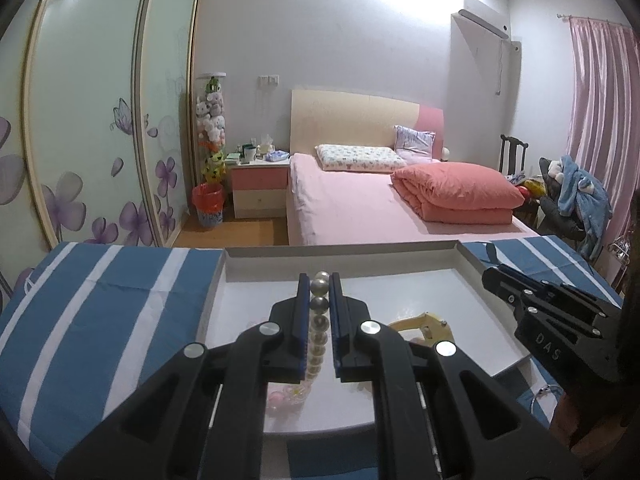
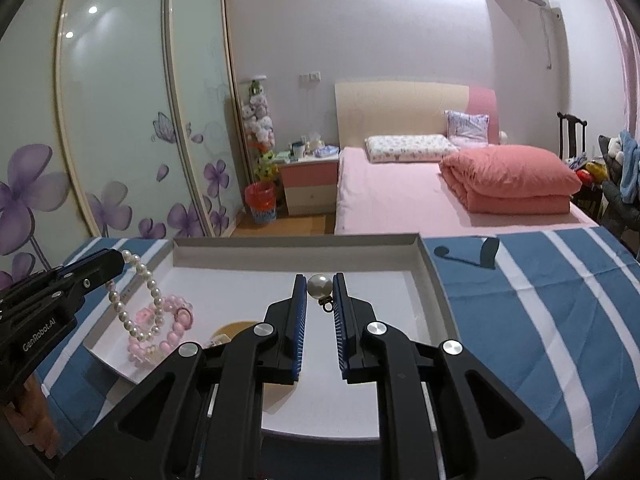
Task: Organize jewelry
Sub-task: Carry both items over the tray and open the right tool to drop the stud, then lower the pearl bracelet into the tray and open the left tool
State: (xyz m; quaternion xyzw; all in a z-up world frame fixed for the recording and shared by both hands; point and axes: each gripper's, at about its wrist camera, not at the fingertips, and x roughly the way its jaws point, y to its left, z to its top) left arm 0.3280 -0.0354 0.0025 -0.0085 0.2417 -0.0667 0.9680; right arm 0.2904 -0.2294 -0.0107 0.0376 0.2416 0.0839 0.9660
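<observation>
Pearl jewelry is clamped in both hand-held grippers above a white tray.

A pearl bracelet (image 1: 319, 320) is pinched between the left hand-held gripper's (image 1: 319, 280) closed pads, hanging below them toward a pink bead bracelet (image 2: 160, 334) in the tray (image 2: 296, 250). A pearl earring (image 2: 319, 285) is gripped at the right hand-held gripper's (image 2: 319, 282) tips.

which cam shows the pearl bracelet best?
Right wrist view: the pearl bracelet hangs as an open loop from the left tool over the tray. Left wrist view shows only a bead column between its own fingers.
</observation>
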